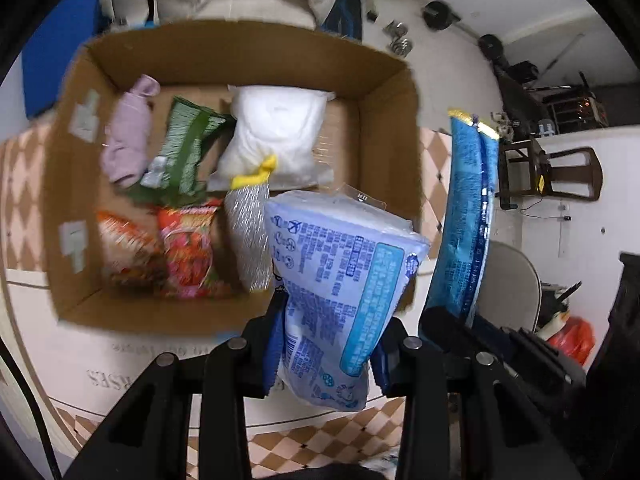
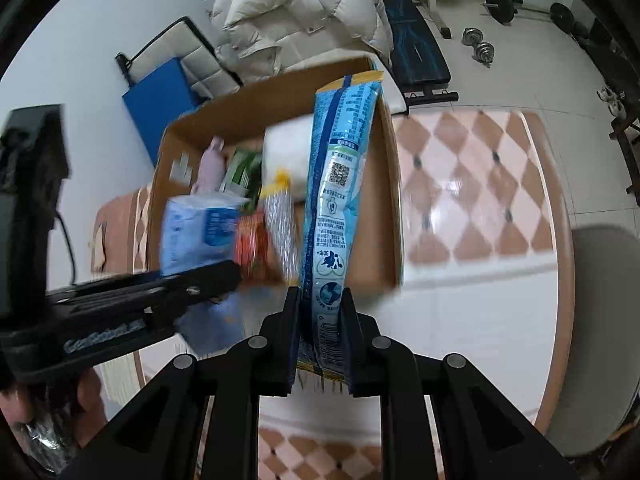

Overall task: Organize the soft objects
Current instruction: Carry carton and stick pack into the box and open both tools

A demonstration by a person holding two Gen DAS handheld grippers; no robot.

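My left gripper (image 1: 326, 344) is shut on a pale blue soft pack (image 1: 340, 280) and holds it over the near edge of an open cardboard box (image 1: 384, 92). My right gripper (image 2: 320, 320) is shut on a long blue packet with a yellow end (image 2: 340, 168), held upright above the box (image 2: 390, 184). That packet also shows in the left wrist view (image 1: 466, 216). In the box lie a lilac cloth (image 1: 128, 140), a green packet (image 1: 184, 152), a white pouch (image 1: 276, 136), a silver packet (image 1: 250, 236) and red-orange packets (image 1: 184, 248).
The box stands on a round table with a checked cloth (image 2: 480, 184). A white padded coat (image 2: 288, 4), a blue mat (image 2: 160, 104), a weight bench (image 2: 416, 52) and dumbbells (image 2: 478, 46) lie beyond. A chair (image 2: 600, 320) stands at the right.
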